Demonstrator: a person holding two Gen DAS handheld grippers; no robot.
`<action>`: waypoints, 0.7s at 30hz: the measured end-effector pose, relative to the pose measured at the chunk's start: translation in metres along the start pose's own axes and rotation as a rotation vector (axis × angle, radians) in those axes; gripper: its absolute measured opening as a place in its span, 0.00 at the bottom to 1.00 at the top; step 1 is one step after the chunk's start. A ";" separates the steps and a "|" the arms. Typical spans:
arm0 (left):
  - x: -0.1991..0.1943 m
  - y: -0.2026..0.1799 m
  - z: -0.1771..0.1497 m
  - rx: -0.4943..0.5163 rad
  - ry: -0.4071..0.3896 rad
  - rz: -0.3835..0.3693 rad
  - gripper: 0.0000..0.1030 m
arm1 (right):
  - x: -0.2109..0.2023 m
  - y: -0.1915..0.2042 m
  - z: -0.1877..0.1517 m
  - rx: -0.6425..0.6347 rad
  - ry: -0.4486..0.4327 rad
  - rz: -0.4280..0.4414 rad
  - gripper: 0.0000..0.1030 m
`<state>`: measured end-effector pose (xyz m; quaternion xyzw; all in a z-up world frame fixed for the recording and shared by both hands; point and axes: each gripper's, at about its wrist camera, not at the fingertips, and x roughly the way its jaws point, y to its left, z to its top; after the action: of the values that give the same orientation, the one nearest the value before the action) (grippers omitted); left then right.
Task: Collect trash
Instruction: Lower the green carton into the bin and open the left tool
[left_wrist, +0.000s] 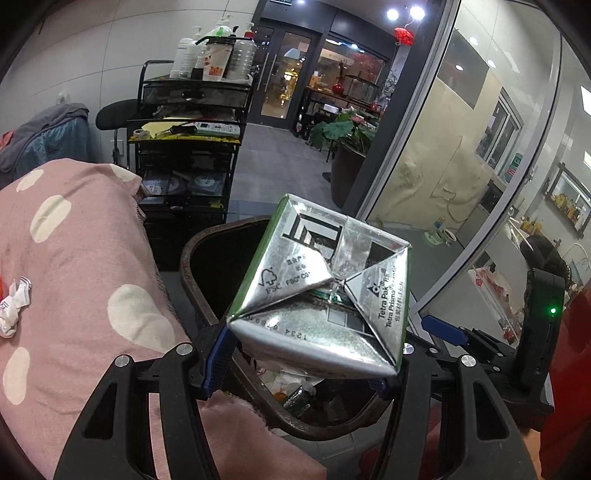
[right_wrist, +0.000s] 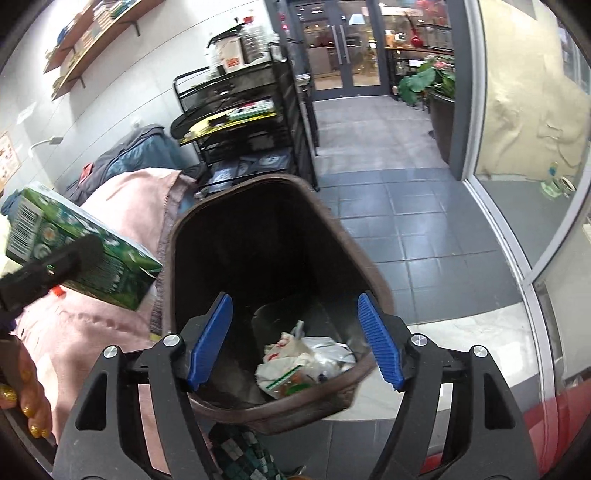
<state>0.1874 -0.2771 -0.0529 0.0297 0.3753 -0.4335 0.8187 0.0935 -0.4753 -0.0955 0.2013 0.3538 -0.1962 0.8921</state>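
My left gripper (left_wrist: 303, 365) is shut on a green and silver drink carton (left_wrist: 321, 291), held bottom-forward just above the brown trash bin (left_wrist: 192, 258). In the right wrist view the same carton (right_wrist: 85, 247) hangs at the left, beside the bin's rim (right_wrist: 369, 273), over the pink cloth. My right gripper (right_wrist: 295, 339) is open and empty above the bin's mouth, blue pads spread wide. Crumpled wrappers and bags (right_wrist: 303, 362) lie at the bin's bottom. A crumpled white paper (left_wrist: 13, 306) lies on the pink cloth at the far left.
A pink dotted cloth (left_wrist: 74, 266) covers the surface left of the bin. A black shelf cart (left_wrist: 184, 140) with bottles stands behind. A glass partition (left_wrist: 461, 184) runs along the right, with grey tiled floor (right_wrist: 399, 206) and a potted plant (right_wrist: 432, 85) beyond.
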 end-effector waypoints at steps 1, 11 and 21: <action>0.005 -0.002 0.000 0.001 0.011 -0.002 0.57 | -0.001 -0.004 0.001 0.006 -0.003 -0.005 0.68; 0.047 -0.031 0.000 0.097 0.161 0.014 0.62 | -0.011 -0.035 0.007 0.059 -0.023 -0.056 0.68; 0.042 -0.026 -0.003 0.100 0.147 0.043 0.87 | -0.016 -0.046 0.015 0.080 -0.043 -0.073 0.69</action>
<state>0.1810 -0.3214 -0.0750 0.1102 0.4115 -0.4307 0.7956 0.0682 -0.5183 -0.0846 0.2193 0.3337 -0.2468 0.8830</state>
